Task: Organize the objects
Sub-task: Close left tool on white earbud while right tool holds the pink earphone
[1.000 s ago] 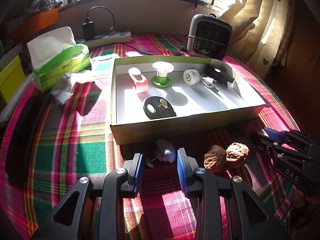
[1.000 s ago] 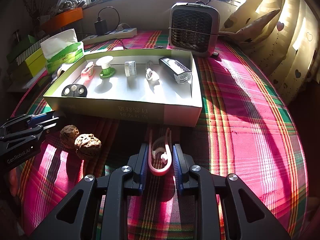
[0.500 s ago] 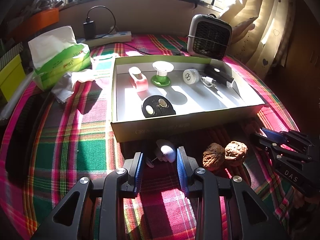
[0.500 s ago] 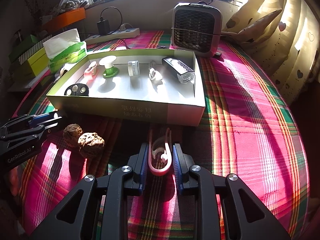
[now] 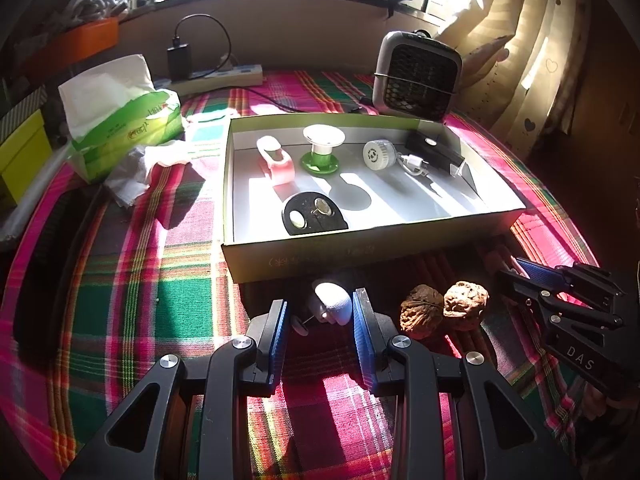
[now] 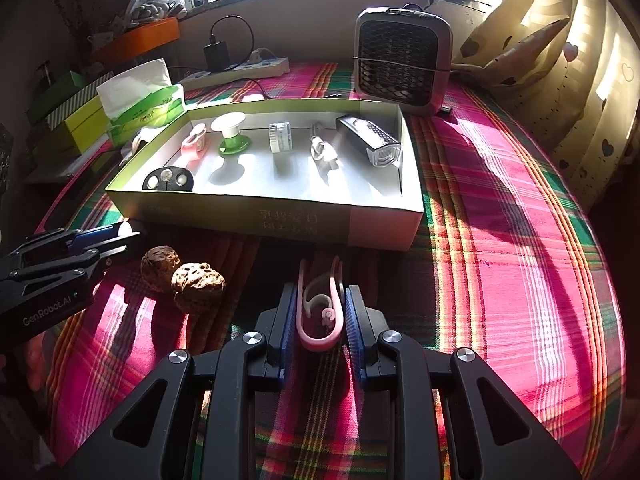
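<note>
The right tongs (image 6: 320, 312) are clenched on the pink U-shaped clip (image 6: 320, 308) just before the box (image 6: 280, 216), so lift it clear over the wall, while the left tongs (image 5: 320, 320), released, straddle a white earbud (image 5: 333, 307) on the plaid surface (image 5: 140, 280).

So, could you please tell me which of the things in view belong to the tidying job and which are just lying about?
Part of the job:
- box with small items already inside
- pink clip, in the right gripper
- white piece, between the left gripper's open fingers
- two walnuts

Lying about:
- fan heater
- tissue pack
- power strip
- curtain
</note>
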A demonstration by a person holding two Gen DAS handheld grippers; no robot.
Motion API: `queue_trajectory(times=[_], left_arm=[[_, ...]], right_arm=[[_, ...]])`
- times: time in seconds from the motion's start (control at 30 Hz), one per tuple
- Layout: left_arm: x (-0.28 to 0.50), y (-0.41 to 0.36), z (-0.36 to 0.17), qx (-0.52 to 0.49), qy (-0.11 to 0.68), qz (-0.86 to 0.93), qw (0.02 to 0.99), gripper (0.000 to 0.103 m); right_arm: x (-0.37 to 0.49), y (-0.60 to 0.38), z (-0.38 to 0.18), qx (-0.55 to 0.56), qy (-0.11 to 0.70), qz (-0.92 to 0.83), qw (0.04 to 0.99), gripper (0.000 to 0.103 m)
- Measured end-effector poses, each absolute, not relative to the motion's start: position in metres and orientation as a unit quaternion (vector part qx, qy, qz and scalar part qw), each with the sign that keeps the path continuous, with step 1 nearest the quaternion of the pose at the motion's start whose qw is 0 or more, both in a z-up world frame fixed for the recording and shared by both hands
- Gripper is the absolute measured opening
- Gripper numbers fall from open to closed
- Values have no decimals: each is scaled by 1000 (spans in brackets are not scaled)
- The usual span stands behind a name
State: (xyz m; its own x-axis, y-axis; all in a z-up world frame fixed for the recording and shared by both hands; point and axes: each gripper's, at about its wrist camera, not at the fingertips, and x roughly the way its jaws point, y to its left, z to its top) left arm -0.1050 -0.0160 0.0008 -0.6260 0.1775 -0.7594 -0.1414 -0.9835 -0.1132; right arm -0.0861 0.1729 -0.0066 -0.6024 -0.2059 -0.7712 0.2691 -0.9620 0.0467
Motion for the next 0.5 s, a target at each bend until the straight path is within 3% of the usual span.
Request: queue_trajectory(times=[0.5], left_arm=[[-98,-14,15,-410,-19,908,89,28]], right_arm=[[-80,173,3,411,34,-900,141,24]])
